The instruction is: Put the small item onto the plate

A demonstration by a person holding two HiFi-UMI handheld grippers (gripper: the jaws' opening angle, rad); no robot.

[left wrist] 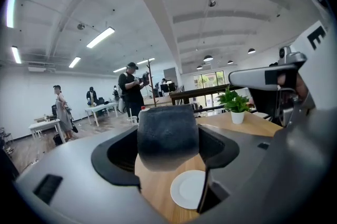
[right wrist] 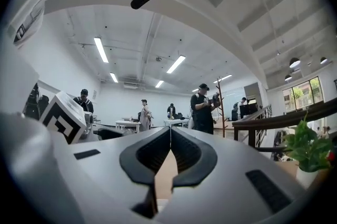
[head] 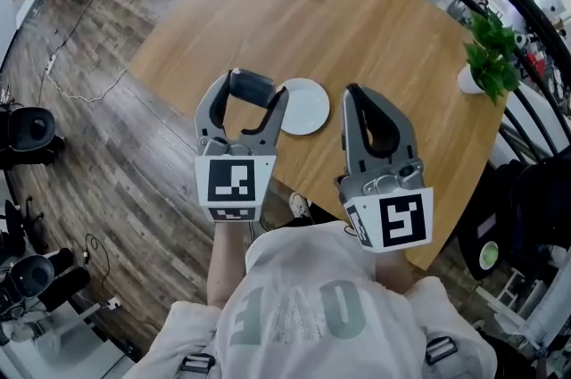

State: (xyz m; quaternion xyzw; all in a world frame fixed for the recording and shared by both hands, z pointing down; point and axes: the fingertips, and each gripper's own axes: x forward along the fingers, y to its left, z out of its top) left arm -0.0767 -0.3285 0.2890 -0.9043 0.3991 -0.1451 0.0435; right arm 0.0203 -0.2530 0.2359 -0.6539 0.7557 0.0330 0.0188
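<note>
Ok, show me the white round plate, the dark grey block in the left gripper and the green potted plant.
White round plate point(head: 306, 106): head view, centre of its face.
Dark grey block point(left wrist: 167, 136): left gripper view, middle of front side.
Green potted plant point(head: 492, 47): head view, its leaves.

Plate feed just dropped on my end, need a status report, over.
Left tongs shut on dark grey block, left of white plate. Right tongs shut, empty. Plate bare, nothing between block and plate.

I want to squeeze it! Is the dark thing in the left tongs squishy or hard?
Probably squishy: the dark item looks fuzzy, with rounded edges. Likely light, since the left tongs hold it up by its sides. Fuzzy surface: probably not slippery.
</note>
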